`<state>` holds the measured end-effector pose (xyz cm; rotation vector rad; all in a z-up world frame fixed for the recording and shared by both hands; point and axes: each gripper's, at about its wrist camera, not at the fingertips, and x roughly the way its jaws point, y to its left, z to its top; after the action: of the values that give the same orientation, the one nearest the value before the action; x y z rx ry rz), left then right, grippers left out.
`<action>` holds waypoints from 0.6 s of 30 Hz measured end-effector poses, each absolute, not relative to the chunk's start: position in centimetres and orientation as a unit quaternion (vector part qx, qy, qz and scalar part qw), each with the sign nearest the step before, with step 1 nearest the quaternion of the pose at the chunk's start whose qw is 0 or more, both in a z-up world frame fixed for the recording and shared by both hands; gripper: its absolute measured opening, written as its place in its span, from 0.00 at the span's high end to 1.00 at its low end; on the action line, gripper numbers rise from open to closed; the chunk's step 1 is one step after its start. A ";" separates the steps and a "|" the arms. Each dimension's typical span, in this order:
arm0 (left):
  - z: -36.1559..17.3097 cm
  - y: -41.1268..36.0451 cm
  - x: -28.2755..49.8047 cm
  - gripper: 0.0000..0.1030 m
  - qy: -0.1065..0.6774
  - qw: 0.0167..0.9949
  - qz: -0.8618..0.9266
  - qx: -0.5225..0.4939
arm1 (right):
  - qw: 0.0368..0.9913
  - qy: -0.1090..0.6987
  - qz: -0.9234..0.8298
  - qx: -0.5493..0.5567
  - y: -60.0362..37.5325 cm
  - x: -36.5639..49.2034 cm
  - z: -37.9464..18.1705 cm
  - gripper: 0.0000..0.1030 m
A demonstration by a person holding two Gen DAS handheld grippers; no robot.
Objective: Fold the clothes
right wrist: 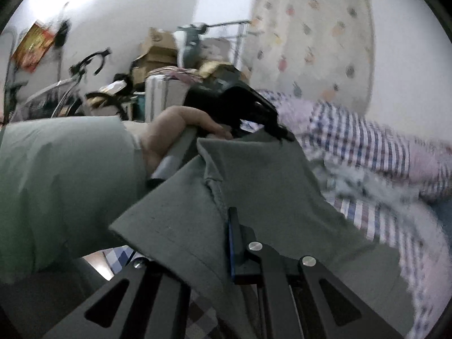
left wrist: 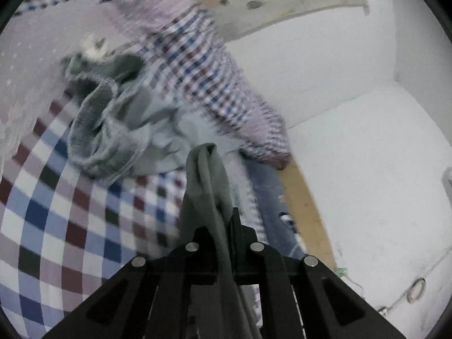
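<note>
Cloth is up in the air between two claws. The left claw [left wrist: 219, 226] is clenched on a bunched edge of the green shirt [left wrist: 206, 180], which sticks up from between its fingers. The right claw [right wrist: 226, 243] pinches another part of the same green shirt [right wrist: 248, 186], near a seam, and the cloth hangs over it and hides one finger. In the right view a hand [right wrist: 180, 130] holds the other claw at the far end of the shirt.

Below is the bed [left wrist: 65, 212] with its checked sheet. A gray-green garment [left wrist: 113, 124] lies crumpled on it, near a checked blanket [left wrist: 203, 79].

This looks like the start of the fold: the shirt is lifted and being spread out. Next, I think the two claws need to pull apart to make the shirt flat, then lay it down on a bare part of the bed, away from the crumpled one.
</note>
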<state>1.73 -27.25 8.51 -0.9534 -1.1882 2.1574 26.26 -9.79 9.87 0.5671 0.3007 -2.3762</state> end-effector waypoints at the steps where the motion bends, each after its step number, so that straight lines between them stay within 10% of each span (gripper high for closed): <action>1: 8.6 -26.5 1.5 0.95 -0.430 0.243 0.793 -0.356 | 0.329 0.098 -0.911 0.227 -8.9 25.9 9.8 0.97; 18: 9.7 -4.5 -2.8 0.95 -0.335 0.277 0.792 -0.427 | 0.185 -0.122 -0.921 0.321 11.2 22.9 8.2 0.97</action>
<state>-2.79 -4.51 9.75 -1.1475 -0.8998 2.1274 22.87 11.24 8.15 0.9059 -0.3445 -2.5951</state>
